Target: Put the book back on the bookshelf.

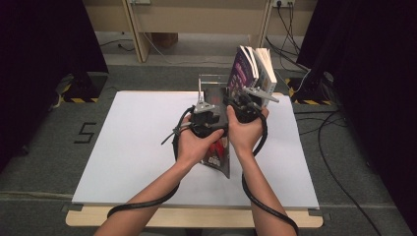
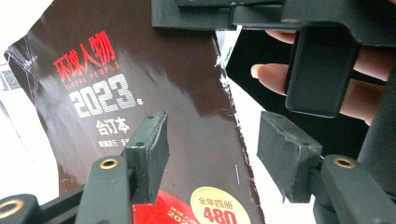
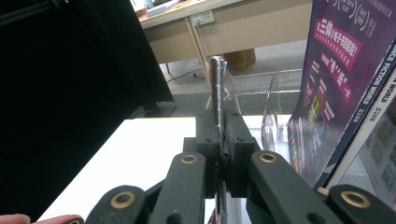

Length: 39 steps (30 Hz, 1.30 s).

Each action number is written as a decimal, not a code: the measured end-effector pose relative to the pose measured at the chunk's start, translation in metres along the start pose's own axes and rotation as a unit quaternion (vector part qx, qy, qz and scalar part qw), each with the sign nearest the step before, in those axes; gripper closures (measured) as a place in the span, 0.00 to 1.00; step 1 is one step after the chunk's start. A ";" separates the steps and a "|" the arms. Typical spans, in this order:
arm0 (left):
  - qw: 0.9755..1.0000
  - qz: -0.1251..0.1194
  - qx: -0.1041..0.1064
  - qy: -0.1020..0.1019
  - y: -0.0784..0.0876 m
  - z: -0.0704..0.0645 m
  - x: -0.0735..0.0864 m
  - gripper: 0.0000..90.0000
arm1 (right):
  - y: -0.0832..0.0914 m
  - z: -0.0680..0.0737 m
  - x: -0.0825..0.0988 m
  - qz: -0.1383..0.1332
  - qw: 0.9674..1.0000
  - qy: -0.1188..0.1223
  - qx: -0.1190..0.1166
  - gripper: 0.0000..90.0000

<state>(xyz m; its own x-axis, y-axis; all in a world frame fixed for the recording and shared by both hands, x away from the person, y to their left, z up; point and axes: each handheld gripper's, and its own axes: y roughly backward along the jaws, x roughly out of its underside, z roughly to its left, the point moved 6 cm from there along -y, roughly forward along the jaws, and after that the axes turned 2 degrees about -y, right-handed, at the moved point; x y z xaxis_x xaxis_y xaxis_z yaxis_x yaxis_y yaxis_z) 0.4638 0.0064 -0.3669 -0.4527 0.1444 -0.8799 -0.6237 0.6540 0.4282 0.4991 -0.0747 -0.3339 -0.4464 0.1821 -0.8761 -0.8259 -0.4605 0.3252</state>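
Dark maroon glossy magazine (image 1: 220, 152) stands on edge mid-table on the white table top (image 1: 133, 142), likely held upright so it can go into the clear acrylic book stand (image 1: 212, 81) at the far edge. Right gripper (image 3: 223, 154) is clamped on its edge; left gripper (image 2: 210, 149) jaws apart, straddling the spine edge, not pressing. Purple-covered magazines (image 1: 248, 66) lean in the stand behind. Hands hide most of the cover; lower title text is cut off.
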 end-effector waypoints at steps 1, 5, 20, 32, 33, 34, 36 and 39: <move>1.000 -0.001 0.000 0.000 -0.001 0.000 0.000 0.47 | 0.000 0.000 0.000 0.000 1.000 -0.001 -0.001 0.96; 1.000 0.000 -0.002 0.001 -0.002 -0.002 0.002 0.47 | 0.001 0.001 0.000 0.001 1.000 -0.003 -0.003 0.96; 0.999 0.008 -0.031 -0.004 -0.008 -0.003 0.007 0.49 | -0.001 0.008 0.001 -0.003 1.000 -0.003 -0.010 0.96; 0.999 -0.001 -0.044 0.001 0.004 -0.003 0.011 0.70 | 0.000 0.014 0.000 0.003 1.000 -0.007 -0.027 0.95; 0.999 0.000 -0.045 0.004 0.006 -0.002 0.012 0.72 | -0.001 0.015 0.000 0.004 1.000 -0.006 -0.029 0.95; 0.999 -0.002 -0.047 0.004 0.007 -0.002 0.013 0.74 | -0.002 0.016 0.001 0.007 0.999 -0.005 -0.032 0.95; 0.999 -0.002 -0.050 0.005 0.010 0.000 0.014 0.78 | -0.004 0.017 0.001 0.010 0.999 0.001 -0.036 0.94; 0.999 -0.003 -0.051 0.015 0.014 0.004 0.015 0.83 | -0.006 0.021 0.002 0.014 0.999 0.005 -0.042 0.94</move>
<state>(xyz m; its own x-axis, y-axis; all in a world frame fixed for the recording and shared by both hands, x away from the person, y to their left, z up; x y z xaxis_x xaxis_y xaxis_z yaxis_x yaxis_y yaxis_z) 0.4507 0.0203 -0.3745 -0.4658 0.1174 -0.8771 -0.6875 0.5759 0.4422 0.4961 -0.0535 -0.3300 -0.4651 0.1588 -0.8709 -0.7810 -0.5367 0.3193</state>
